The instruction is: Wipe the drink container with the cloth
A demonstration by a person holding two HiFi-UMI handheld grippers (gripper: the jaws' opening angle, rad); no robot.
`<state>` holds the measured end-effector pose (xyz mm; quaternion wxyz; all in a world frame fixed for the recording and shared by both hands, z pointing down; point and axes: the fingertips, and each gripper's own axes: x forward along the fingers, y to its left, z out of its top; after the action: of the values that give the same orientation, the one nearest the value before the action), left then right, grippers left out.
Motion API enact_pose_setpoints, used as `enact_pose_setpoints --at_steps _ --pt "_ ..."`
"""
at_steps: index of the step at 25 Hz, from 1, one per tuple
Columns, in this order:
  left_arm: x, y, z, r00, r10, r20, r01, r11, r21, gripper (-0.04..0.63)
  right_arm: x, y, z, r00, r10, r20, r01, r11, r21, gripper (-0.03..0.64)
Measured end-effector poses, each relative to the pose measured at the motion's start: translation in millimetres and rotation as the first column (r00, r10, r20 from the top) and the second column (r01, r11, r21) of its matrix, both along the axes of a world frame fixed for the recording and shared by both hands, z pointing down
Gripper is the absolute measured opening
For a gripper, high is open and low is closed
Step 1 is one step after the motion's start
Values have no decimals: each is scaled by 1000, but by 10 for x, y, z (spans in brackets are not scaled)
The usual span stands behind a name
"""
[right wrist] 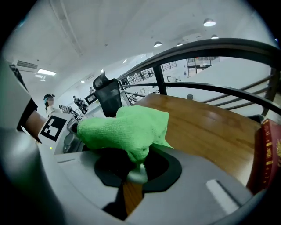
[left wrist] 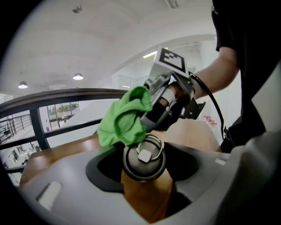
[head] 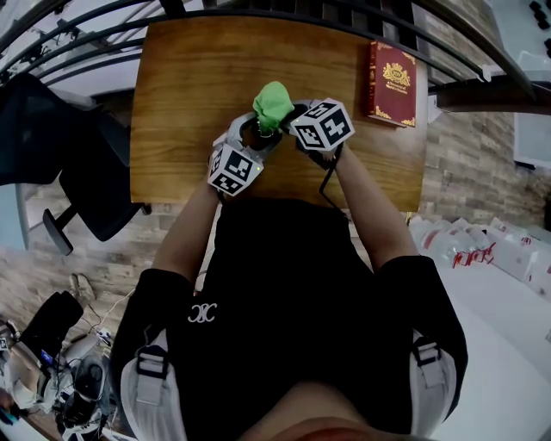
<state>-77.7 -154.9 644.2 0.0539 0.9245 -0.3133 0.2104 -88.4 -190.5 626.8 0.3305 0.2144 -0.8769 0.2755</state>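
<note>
My left gripper is shut on the drink container, a dark bottle held over the wooden table. In the left gripper view the container's grey lid with a ring sits between the two jaws of the left gripper. My right gripper is shut on the green cloth and presses it against the top of the container. The cloth covers the lid's far edge. In the right gripper view the cloth bunches between the jaws of the right gripper and hides most of the container.
A red book lies at the table's right far corner. A dark railing runs along the far side. An office chair stands left of the table, and white bags lie on the floor at the right.
</note>
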Motion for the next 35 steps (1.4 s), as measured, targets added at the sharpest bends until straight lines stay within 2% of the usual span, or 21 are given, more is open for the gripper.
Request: enact_pose_setpoints --at_steps 4,13,19,27,32,35 --pt "32 11 10 1000 6 13 -6 1000 16 311 -4 -115 86 998 57 19 -56 998 -39 48" --pt "6 91 -23 999 35 38 -37 998 56 311 -34 -208 241 995 103 2 -102 987 -126 48" --pt "28 101 -13 998 48 46 -51 996 69 311 167 -349 493 981 171 -87 -182 973 -138 48" --pt "59 109 -20 996 64 61 -68 995 76 311 418 -418 697 957 271 -106 -286 944 -166 48" --pt "56 93 -29 996 65 56 -68 996 65 311 603 -374 773 946 292 -141 -313 936 -163 48" --pt "38 76 -22 998 49 46 -51 998 47 311 671 -282 800 953 262 -153 -287 941 -177 48"
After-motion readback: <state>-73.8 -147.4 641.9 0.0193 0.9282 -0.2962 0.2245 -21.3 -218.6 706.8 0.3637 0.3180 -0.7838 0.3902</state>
